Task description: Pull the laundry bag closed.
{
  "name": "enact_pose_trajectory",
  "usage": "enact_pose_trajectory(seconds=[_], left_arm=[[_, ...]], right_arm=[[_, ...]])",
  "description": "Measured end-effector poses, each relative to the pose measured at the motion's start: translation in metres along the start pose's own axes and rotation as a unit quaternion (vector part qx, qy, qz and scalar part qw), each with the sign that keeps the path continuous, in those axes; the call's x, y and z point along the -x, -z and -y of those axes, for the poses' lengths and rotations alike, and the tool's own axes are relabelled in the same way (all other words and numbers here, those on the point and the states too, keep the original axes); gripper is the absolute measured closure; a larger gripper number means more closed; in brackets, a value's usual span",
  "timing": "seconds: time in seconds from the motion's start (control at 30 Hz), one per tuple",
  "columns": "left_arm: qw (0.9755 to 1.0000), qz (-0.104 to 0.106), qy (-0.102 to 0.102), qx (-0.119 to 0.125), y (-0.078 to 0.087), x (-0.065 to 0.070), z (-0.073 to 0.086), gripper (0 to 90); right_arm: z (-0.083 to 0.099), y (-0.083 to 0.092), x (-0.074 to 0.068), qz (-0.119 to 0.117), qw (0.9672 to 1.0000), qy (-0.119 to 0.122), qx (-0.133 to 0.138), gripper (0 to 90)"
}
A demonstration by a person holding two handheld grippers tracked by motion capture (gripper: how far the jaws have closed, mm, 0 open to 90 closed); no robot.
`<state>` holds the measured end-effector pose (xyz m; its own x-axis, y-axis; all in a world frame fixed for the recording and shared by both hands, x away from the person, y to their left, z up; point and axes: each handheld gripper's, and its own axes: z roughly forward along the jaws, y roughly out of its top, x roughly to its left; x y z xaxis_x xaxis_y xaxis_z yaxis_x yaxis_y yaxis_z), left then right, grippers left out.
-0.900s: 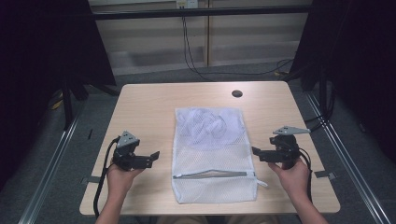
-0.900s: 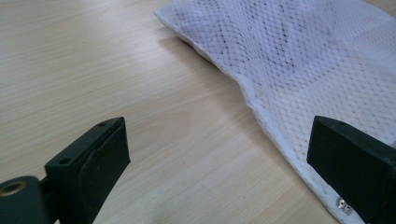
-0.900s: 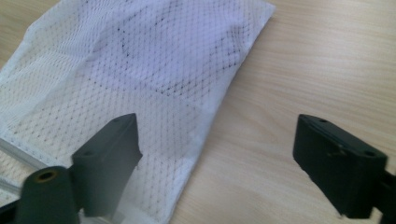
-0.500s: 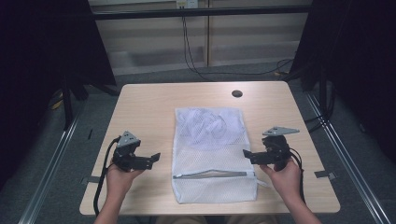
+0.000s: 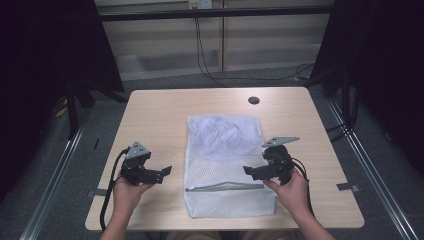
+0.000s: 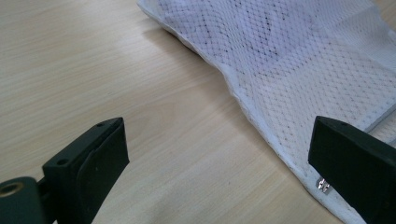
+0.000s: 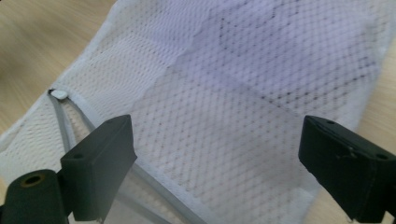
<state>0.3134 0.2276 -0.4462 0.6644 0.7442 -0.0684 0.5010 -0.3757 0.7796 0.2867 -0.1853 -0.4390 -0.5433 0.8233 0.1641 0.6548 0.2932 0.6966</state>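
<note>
- The mesh bag (image 5: 226, 167) is lying flat in the middle of the table (image 5: 155, 115), long side running away from the person, zip end nearest the near edge; something white and crumpled is showing through its far half.
- The high view is giving the whole layout: the left gripper (image 5: 161, 173) is sitting on the bare wood just beside the bag's left edge, and the right gripper (image 5: 249, 171) is hovering over the bag's right part, above the zip (image 5: 225, 187).
- The left gripper view is showing what the high view is blurring: the bag's hemmed white edge (image 6: 261, 116) running diagonally, a small metal bit (image 6: 323, 185) on that edge beside one jaw, and pale wood grain between the jaws.
- The left gripper (image 6: 217, 161) is standing with jaws wide apart, nothing between them but table.
- The right gripper view is showing the grey zip tape (image 7: 70, 126) and its small pull (image 7: 59, 94) at one end, details too small in the high view.
- The right gripper (image 7: 217, 161) is also holding its jaws wide apart, with netting lying below them and not pinched.
- The netting is fine, white, honeycomb-like and see-through; the jaws are black, blocky and matt.
- A dark round hole (image 5: 253, 100) is sitting in the tabletop near its far edge.
- No writing is readable anywhere.
</note>
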Motion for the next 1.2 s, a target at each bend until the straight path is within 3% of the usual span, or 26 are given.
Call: enact_pose_trajectory(seconds=[0.43,0.77,1.2], left_arm=[[1.0,0.004,0.004,0.002,0.0,0.001,0.001,4.9],[1.0,0.005,-0.002,-0.003,0.002,0.0,0.001,4.9],[1.0,0.007,-0.002,-0.005,0.002,0.002,0.001,5.2]], right_arm=[[-0.01,-0.017,-0.016,-0.018,0.9998,-0.006,0.007,9.8],[-0.017,-0.028,-0.031,-0.04,0.9991,-0.004,-0.008,11.7],[-0.024,-0.041,-0.044,-0.067,0.9974,-0.018,-0.019,13.7]])
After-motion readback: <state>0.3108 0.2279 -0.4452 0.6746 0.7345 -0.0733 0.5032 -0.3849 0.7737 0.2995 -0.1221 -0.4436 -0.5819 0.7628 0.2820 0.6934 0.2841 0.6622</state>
